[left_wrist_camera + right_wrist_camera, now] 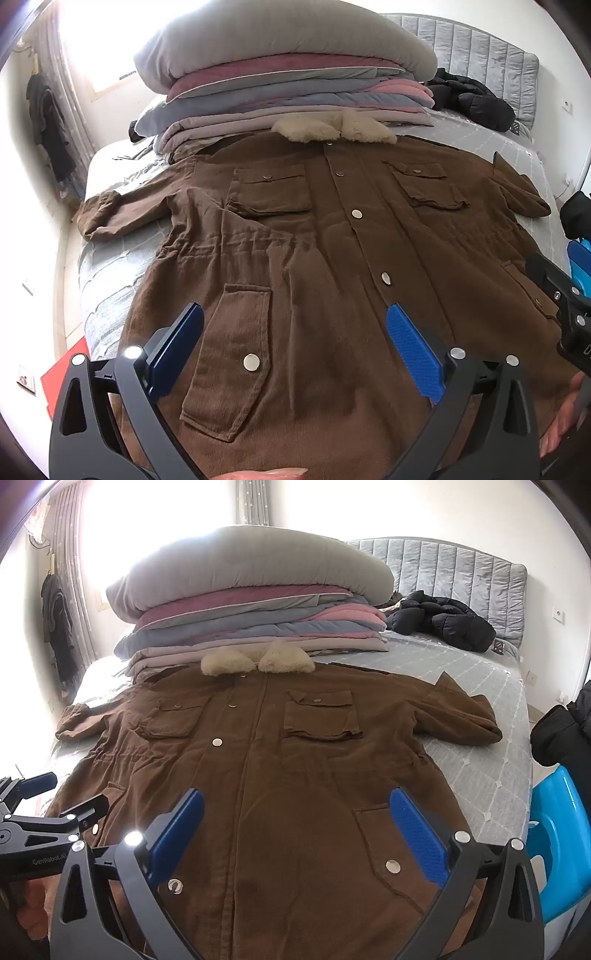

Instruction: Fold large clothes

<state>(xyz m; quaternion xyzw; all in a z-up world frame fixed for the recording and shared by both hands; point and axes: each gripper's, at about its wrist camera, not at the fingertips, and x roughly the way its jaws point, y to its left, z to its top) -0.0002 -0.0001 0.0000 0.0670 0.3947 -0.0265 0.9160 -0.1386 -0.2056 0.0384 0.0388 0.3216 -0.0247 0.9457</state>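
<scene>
The brown coat [295, 229] lies flat on the bed [480, 746], collar away, hem just under the left tool [295, 343] and right tool [295, 823], both spread wide and empty.

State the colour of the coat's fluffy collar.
Cream; the collar shows best in the right wrist view.

This is a bedroom in a home. A bed [480, 716] with a grey quilted cover fills most of both views, backed by a padded grey headboard [461, 568]. A stack of folded blankets [251, 616] sits on it beside a dark puffer jacket [443, 622]. Curtains [255, 502] hang by a bright window, clothes hang at the left wall [55, 609], and wall sockets [557, 616] show.
</scene>
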